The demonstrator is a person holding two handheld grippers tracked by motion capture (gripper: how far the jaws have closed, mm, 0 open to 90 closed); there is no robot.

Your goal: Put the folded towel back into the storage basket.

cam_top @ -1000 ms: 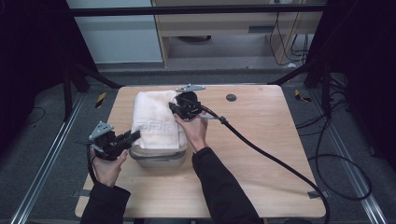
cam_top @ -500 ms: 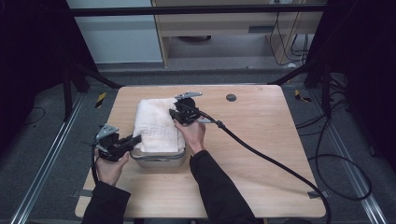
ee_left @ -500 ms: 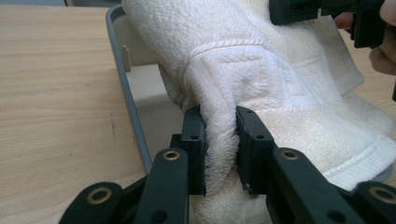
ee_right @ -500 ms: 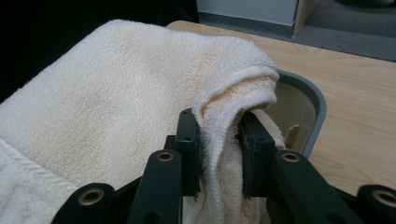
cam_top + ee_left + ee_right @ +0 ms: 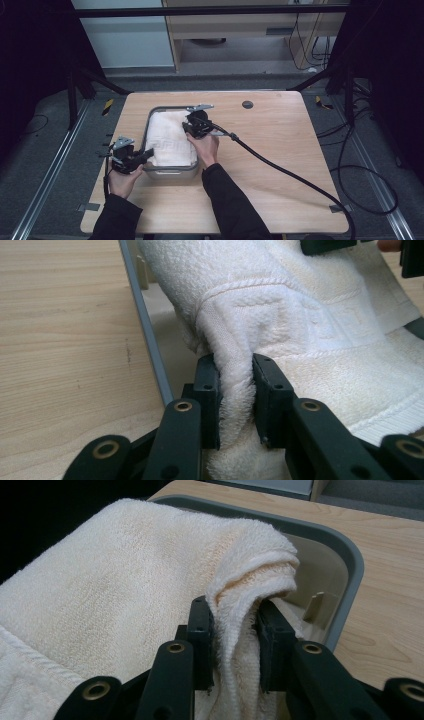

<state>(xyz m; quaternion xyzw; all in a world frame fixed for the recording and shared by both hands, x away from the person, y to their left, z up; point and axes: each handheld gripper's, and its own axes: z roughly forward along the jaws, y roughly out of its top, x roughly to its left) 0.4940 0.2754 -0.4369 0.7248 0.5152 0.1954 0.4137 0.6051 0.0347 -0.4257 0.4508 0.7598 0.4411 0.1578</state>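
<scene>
A folded cream-white terry towel [image 5: 170,137] lies in a grey rectangular plastic tub [image 5: 167,172] that sits on the left half of the light wooden worktop [image 5: 280,130]. In the high view the towel fills most of the tub, with the tub's rim showing along the far and left sides and its near wall bare below the cloth.

The left hand-held gripper [image 5: 142,159] sits at the tub's near-left corner, held by the person's left hand [image 5: 121,180]. In the left gripper view its 2 black jaws are clamped on a bunched fold of the towel [image 5: 280,330], the pile squeezed between the pads, beside the tub's grey rim [image 5: 145,325]. A woven band pattern runs across the cloth just above the pinch.

The right hand-held gripper [image 5: 191,127] is over the far-right part of the tub, held by the person's right hand [image 5: 205,147], and a thick black cable [image 5: 290,175] trails from it across the worktop toward the near-right corner. In the right gripper view its 2 jaws are closed on a drooping folded corner of the towel [image 5: 125,580], which stands up in a rounded hump between them; past it the tub's pale inner wall [image 5: 320,570] and rounded corner are visible.

A small dark round disc [image 5: 247,104] lies on the worktop beyond the tub, well apart from it.
</scene>
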